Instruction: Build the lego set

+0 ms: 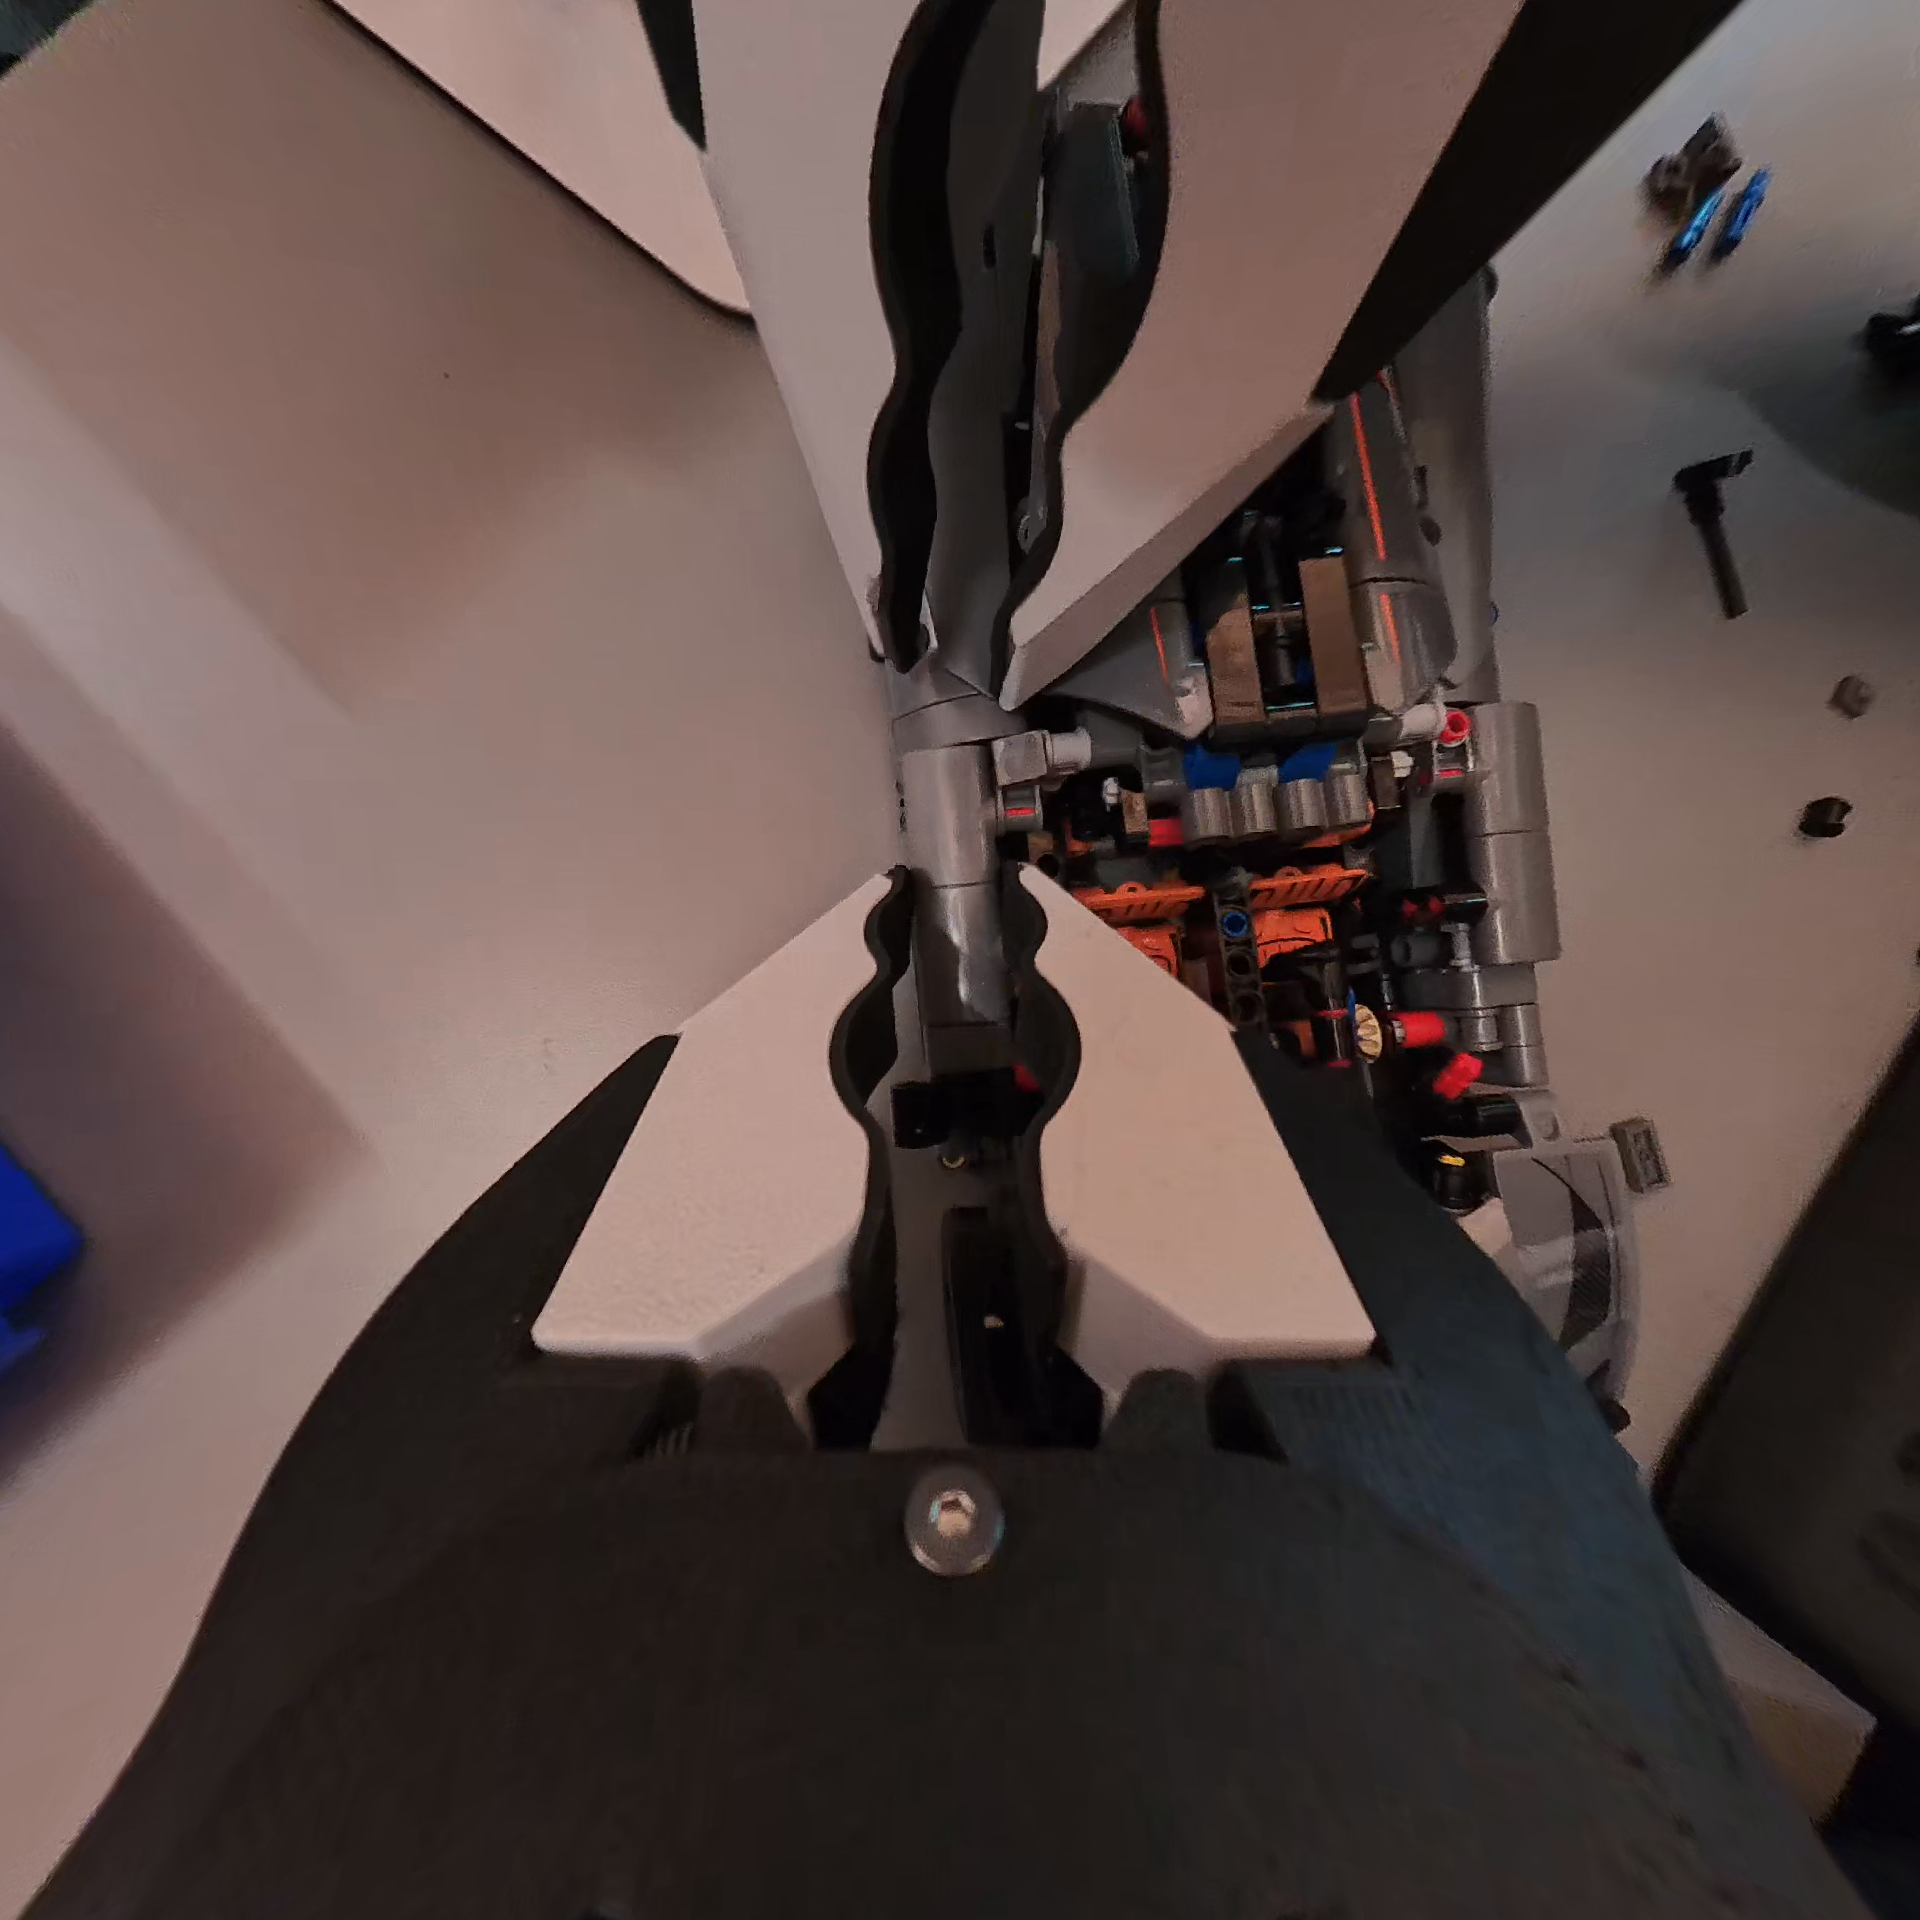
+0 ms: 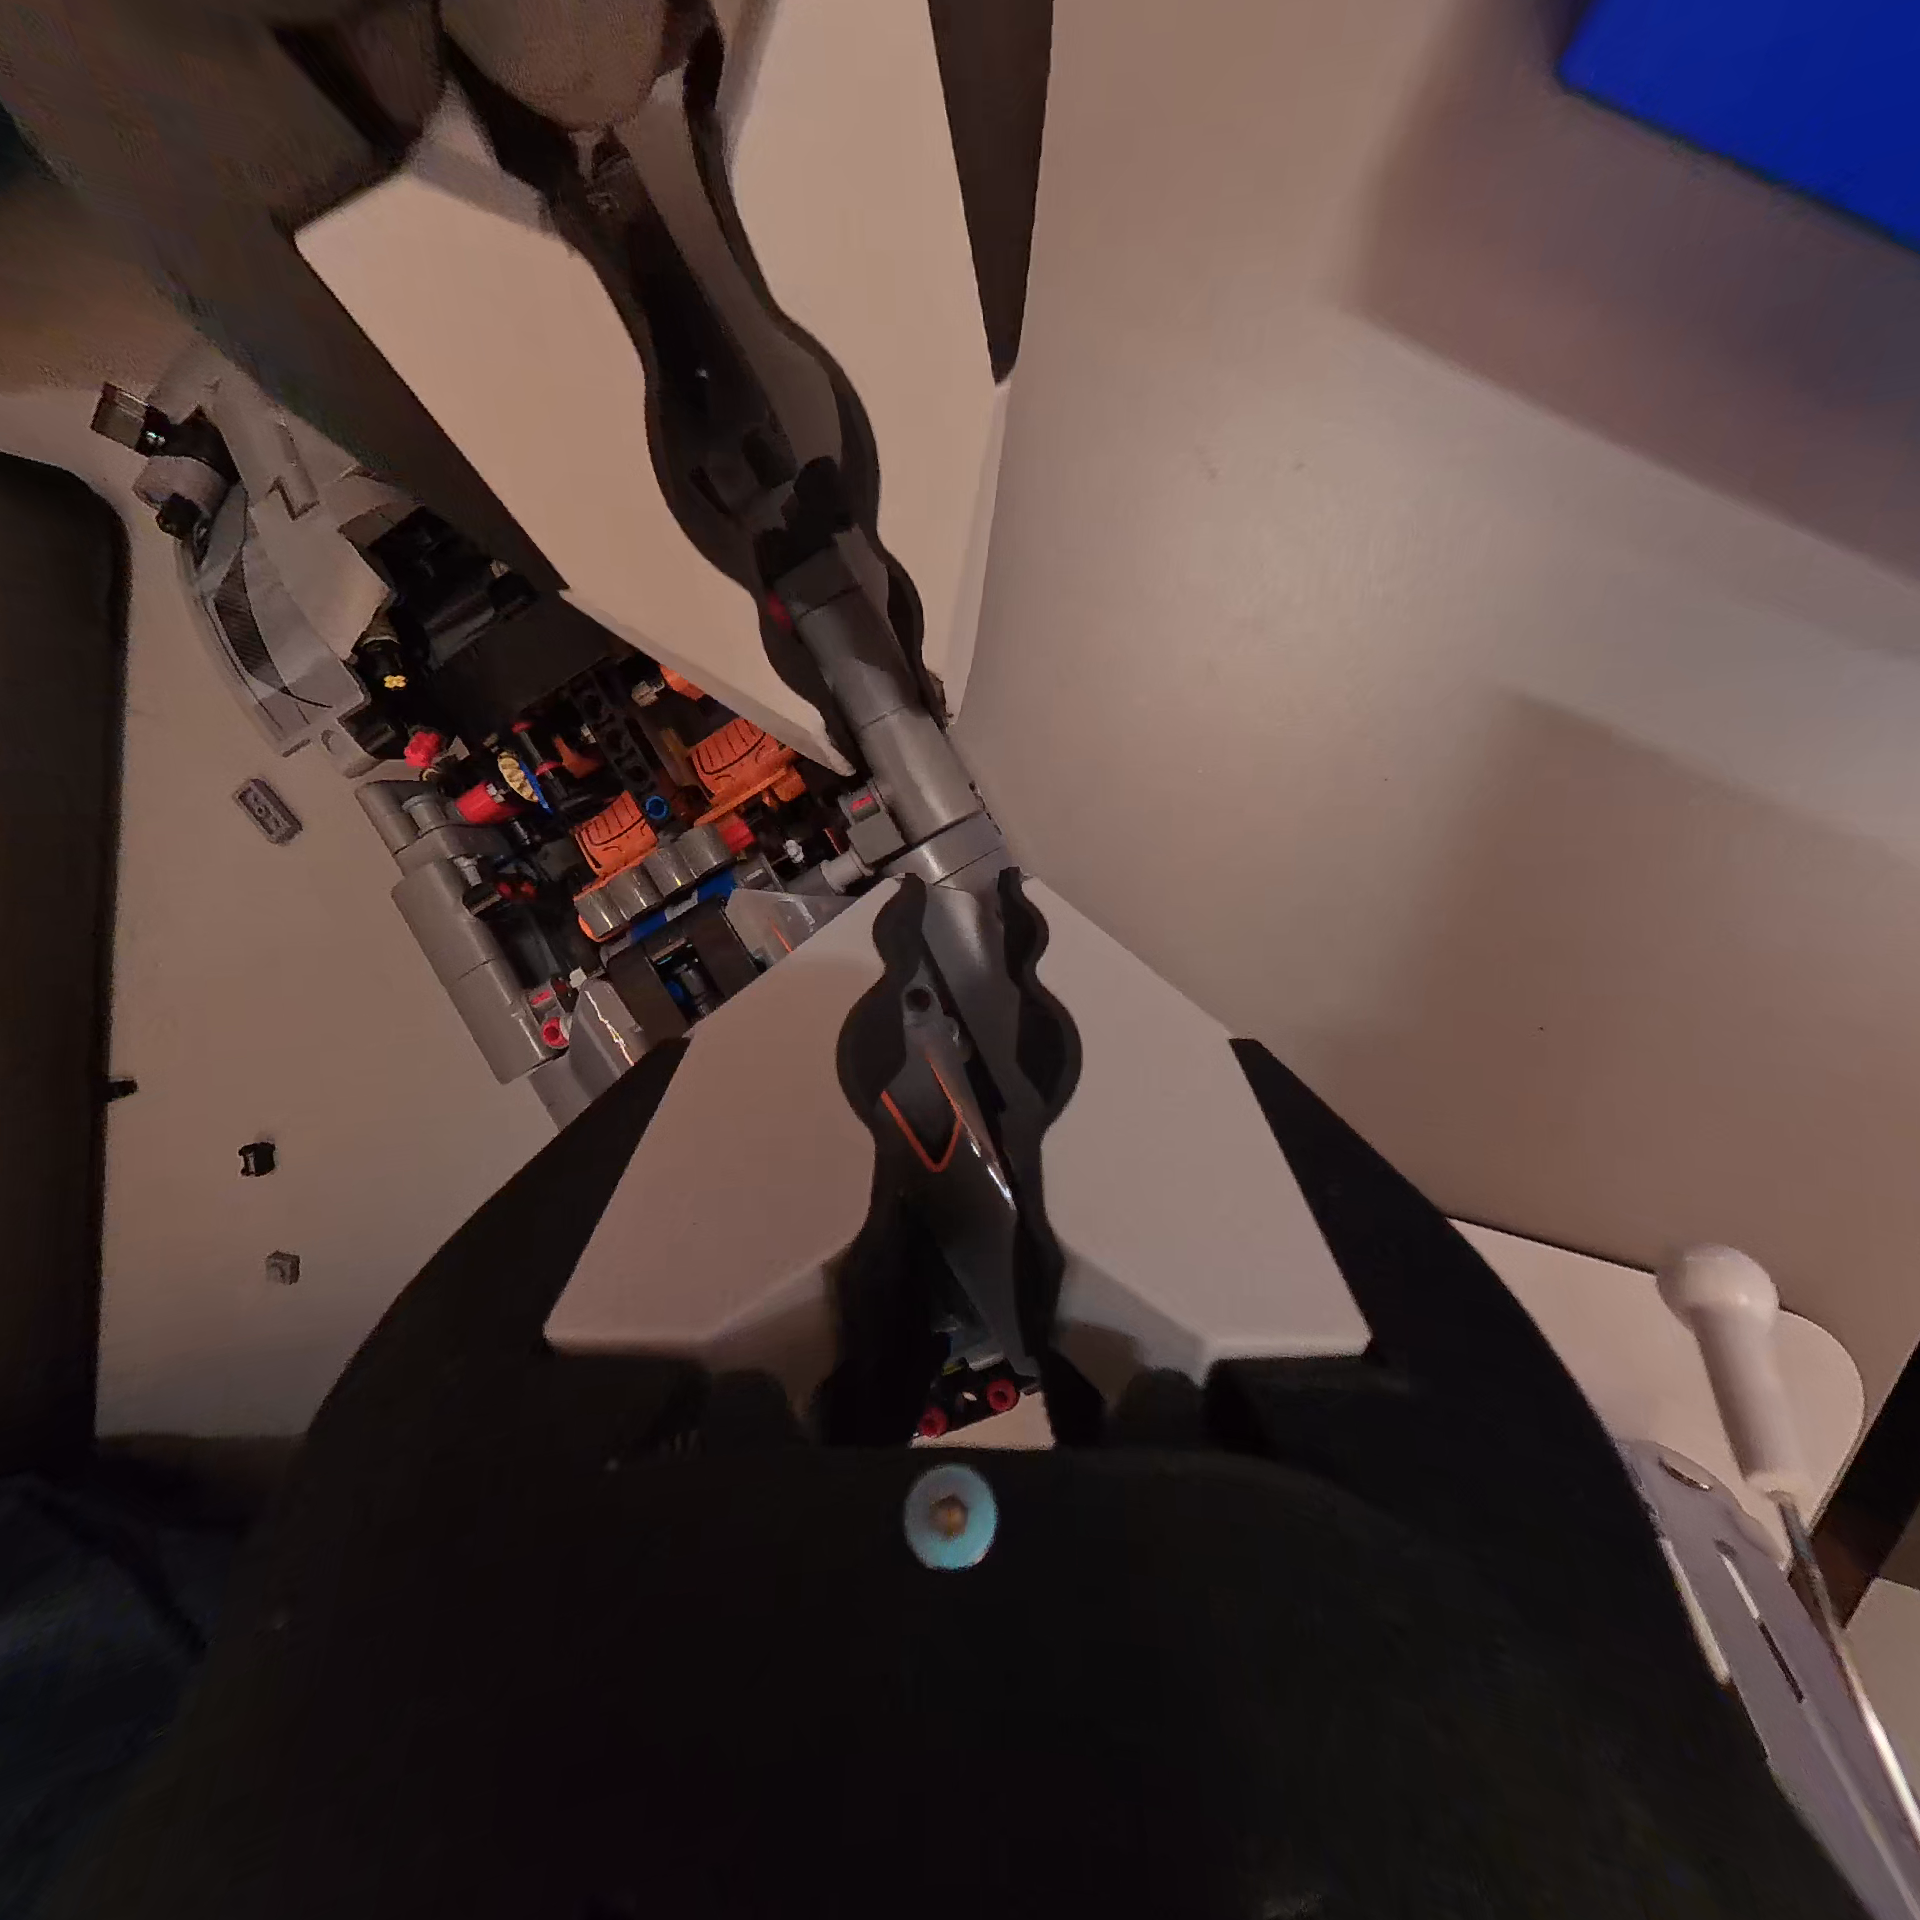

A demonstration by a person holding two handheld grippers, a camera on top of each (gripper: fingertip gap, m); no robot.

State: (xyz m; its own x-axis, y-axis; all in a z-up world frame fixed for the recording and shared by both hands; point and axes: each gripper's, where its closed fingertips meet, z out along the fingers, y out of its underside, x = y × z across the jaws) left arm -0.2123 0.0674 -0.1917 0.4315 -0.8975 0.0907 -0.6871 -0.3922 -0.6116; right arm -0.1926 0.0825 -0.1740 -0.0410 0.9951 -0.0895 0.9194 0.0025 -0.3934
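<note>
The lego model [image 1: 1278, 821] is a grey Technic car body with orange, red and blue inner parts, lying on a white table. My left gripper [image 1: 961, 883] is shut on the model's grey side beam [image 1: 940, 800] from below. My right gripper [image 1: 951, 665] comes in from the top and is shut on the same grey side a little farther along. In the right wrist view my right gripper [image 2: 958, 888] clamps a grey panel with an orange stripe [image 2: 935, 1122]. There the left gripper [image 2: 894, 727] faces it, and the model [image 2: 623, 821] lies to the left.
Loose parts lie on the table: a black pin [image 1: 1714, 530], blue pieces [image 1: 1714, 218], small grey [image 1: 1849, 694] and black [image 1: 1823, 816] bits, and a grey plate [image 2: 268, 810]. A blue bin [image 1: 31, 1247] is far left. A dark object [image 1: 1787, 1351] stands at the right. Left and right tips are no more than a few centimetres apart.
</note>
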